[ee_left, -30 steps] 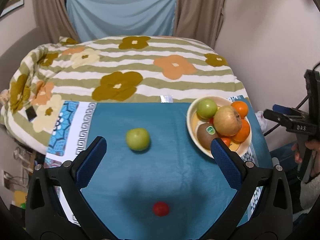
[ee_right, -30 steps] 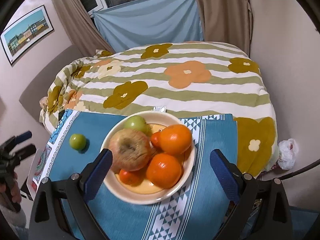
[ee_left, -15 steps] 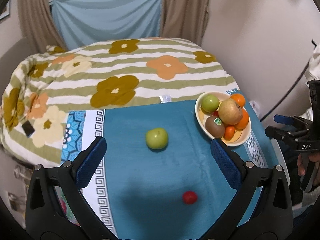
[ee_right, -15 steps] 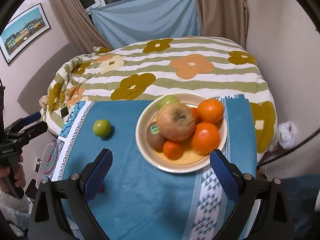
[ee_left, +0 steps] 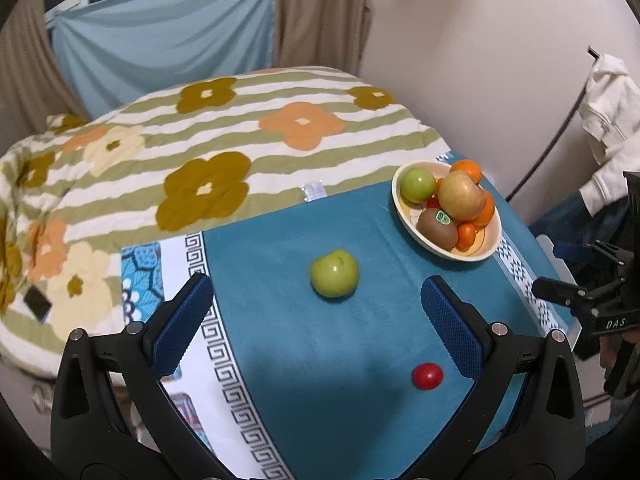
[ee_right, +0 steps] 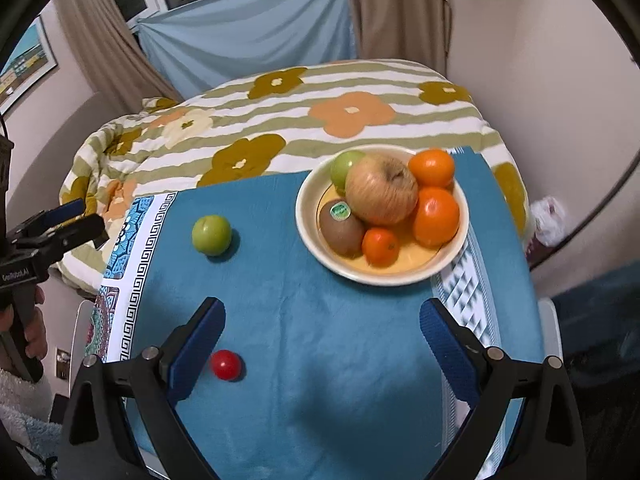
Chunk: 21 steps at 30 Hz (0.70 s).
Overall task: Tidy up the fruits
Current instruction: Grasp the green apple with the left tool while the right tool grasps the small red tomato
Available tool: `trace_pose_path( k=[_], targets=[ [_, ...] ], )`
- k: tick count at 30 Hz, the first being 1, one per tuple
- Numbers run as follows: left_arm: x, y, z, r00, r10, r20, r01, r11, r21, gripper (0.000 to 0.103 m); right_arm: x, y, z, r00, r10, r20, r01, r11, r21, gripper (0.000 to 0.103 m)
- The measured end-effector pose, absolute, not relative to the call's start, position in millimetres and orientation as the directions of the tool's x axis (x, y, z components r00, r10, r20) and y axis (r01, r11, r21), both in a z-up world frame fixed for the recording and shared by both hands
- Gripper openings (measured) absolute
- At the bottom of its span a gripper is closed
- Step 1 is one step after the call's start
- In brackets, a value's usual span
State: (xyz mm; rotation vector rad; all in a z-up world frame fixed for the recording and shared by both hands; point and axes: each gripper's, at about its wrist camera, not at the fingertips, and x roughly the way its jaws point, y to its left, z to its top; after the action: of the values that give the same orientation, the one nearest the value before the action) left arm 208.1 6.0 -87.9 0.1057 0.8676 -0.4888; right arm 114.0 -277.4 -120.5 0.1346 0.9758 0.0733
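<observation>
Both grippers spread, empty; green plum point(ee_left: 334, 273) lies ahead between left gripper point(ee_left: 318, 306) fingers.

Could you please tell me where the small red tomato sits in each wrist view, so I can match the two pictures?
Left wrist: the small red tomato lies low and right of centre on the teal cloth, beside the right finger.
Right wrist: it lies low and left, beside the left finger.
Shared landmark: the loose green apple, farther away than the tomato in both.

We see our right gripper point(ee_right: 320, 320) spread wide above the teal cloth point(ee_right: 320, 340), bowl point(ee_right: 312, 236) at one o'clock, tomato point(ee_right: 226, 365) at eight, green fruit point(ee_right: 211, 235) at ten.
</observation>
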Motion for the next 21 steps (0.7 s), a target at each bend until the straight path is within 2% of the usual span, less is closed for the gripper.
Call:
trace_pose_path(
  k=[8,21],
  targets=[
    [240.1,3.7,-115.0,0.464,-0.425,-0.777,0.565,0.818,-0.11,0.103,101.7,-244.8,-142.3,0.517,0.098,-0.851,0.079,0.984,0.161,0.097],
    [275.9,-45.8,-180.1,0.336,-0.441,-0.832,0.704,0.705,-0.089,0.103,100.4,-204.9,-196.5,0.409,0.152,-0.9,0.084,0.976,0.203,0.097]
  ],
)
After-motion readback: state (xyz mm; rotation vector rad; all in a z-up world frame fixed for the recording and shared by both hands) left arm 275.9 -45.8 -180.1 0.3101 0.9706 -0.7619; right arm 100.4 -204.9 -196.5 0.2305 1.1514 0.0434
